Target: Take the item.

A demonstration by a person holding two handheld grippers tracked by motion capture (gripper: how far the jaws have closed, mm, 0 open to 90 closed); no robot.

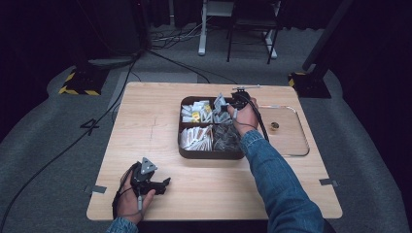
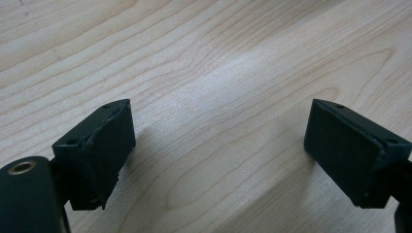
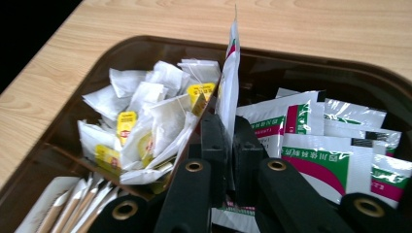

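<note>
A white sachet (image 3: 232, 73) with red and green print stands on edge, pinched between the closed jaws of the right gripper (image 3: 228, 141), which holds it by its lower part. It rises from the far right compartment of the brown divided tray (image 1: 211, 154), just above the other sachets (image 3: 311, 141) of the same kind that lie flat in that compartment.

In the right gripper view, the compartment beside the held sachet is heaped with white tea bags (image 3: 145, 121) with yellow tags, and the one below them holds thin paper-wrapped sticks (image 3: 73, 208). In the high view, the tray's near right compartment holds dark grey packets (image 1: 226, 137).

The right gripper (image 1: 238, 103) sits over the tray's far right corner, with a denim sleeve (image 1: 277, 179) leading back to the table's near edge. Just right of the tray lies a clear plastic lid (image 1: 286, 131) with a small gold knob (image 1: 274, 126) on it.

Well to the left of the tray, near the front edge of the wooden table (image 1: 145, 121), the left gripper (image 1: 163, 185) rests low over bare wood. Its jaws stand wide apart with nothing between them, as the left gripper (image 2: 218, 145) view shows.
</note>
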